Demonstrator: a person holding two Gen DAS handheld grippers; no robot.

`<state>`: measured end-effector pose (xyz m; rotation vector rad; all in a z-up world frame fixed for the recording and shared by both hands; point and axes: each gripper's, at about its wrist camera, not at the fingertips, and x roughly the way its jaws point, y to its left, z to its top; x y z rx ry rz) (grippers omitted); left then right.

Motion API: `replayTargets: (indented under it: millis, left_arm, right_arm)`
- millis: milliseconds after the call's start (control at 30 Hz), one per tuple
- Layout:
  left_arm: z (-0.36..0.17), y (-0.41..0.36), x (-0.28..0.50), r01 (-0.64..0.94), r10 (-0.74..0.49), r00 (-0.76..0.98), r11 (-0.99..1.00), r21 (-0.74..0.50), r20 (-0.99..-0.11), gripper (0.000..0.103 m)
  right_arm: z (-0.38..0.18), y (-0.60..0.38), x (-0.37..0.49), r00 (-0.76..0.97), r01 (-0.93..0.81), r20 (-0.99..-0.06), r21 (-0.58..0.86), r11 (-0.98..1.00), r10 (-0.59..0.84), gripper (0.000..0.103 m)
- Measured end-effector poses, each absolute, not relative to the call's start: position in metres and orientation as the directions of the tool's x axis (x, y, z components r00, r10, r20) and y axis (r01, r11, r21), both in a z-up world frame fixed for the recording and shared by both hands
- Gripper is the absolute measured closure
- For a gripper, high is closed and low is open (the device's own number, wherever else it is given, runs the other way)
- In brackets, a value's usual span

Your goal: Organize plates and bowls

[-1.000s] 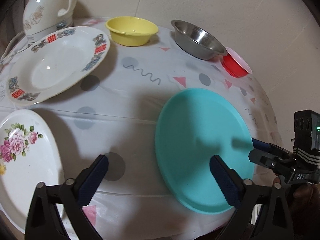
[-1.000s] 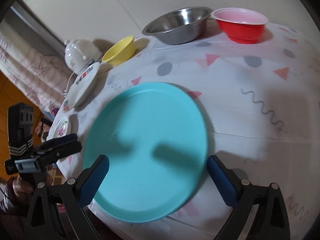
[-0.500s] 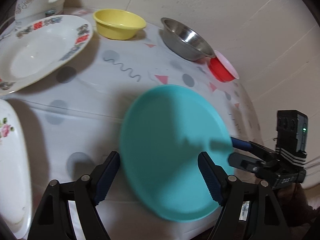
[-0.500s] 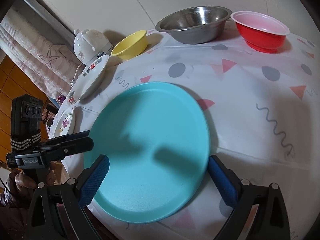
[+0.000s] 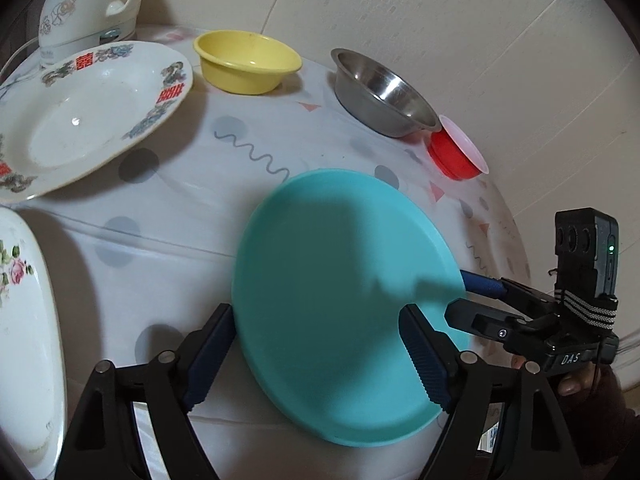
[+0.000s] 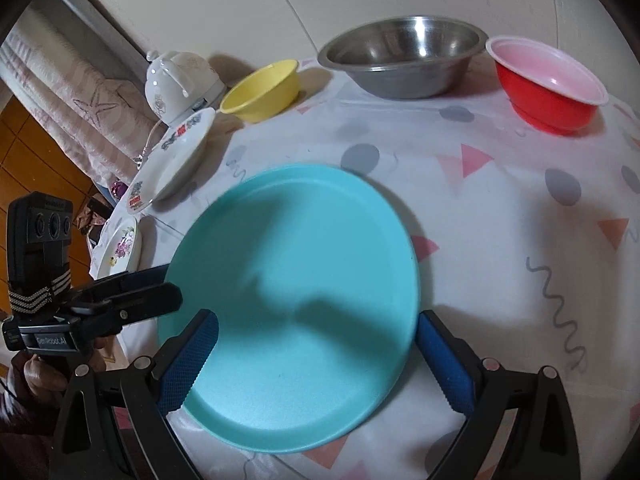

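The round turquoise plastic plate (image 5: 344, 300) sits flat on the white patterned tablecloth (image 6: 500, 216), right at the near edge of the table, with both grippers crowding it. The left gripper (image 5: 320, 356) has its jaws spread wide and holds nothing, and so does the right gripper (image 6: 320, 364); each seems to straddle the rim, though fisheye warp makes it hard to say if any pad actually touches.

Biggest risk I'd guess: the plate's near rim looks like it overhangs the table edge, so a clumsy nudge could tip it off.

Open cloth lies between it and the back row: yellow plastic bowl (image 5: 248, 62), stainless steel bowl (image 5: 384, 98), red bowl (image 5: 458, 154). The white dragon-pattern plate (image 5: 80, 116) and white floral plate (image 5: 24, 340) crowd the left.
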<state>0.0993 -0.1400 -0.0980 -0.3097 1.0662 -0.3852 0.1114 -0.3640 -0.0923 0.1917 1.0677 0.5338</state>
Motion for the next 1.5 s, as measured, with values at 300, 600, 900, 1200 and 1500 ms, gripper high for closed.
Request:
replayTargets:
  millis: [300,600,900,1200,1500]
  left_arm:
    - [-0.099,-0.144,0.097,0.146,-0.415,0.461,0.907,-0.394,-0.784,0.014]
    - [-0.099,-0.133,0.081,0.130,-0.416,0.468,0.905,-0.405,-0.779,0.018]
    - [-0.099,-0.136,0.076,0.160,-0.416,0.452,0.908,-0.387,-0.789,0.020]
    - [-0.099,-0.137,0.078,0.186,-0.415,0.438,0.910,-0.371,-0.797,0.020]
    - [-0.097,-0.128,0.080,0.248,-0.457,0.402,0.888,-0.386,-0.793,0.019]
  right_arm:
    - [-0.091,-0.359,0.114,0.362,-0.328,-0.791,0.387,0.862,0.493,0.002]
    - [-0.090,-0.368,0.101,0.367,-0.325,-0.783,0.397,0.858,0.502,0.003]
    - [-0.092,-0.356,0.092,0.349,-0.362,-0.777,0.404,0.840,0.524,0.002]
    - [-0.092,-0.351,0.092,0.341,-0.359,-0.788,0.395,0.846,0.513,0.002]
    - [-0.093,-0.344,0.094,0.363,-0.299,-0.801,0.384,0.874,0.476,0.002]
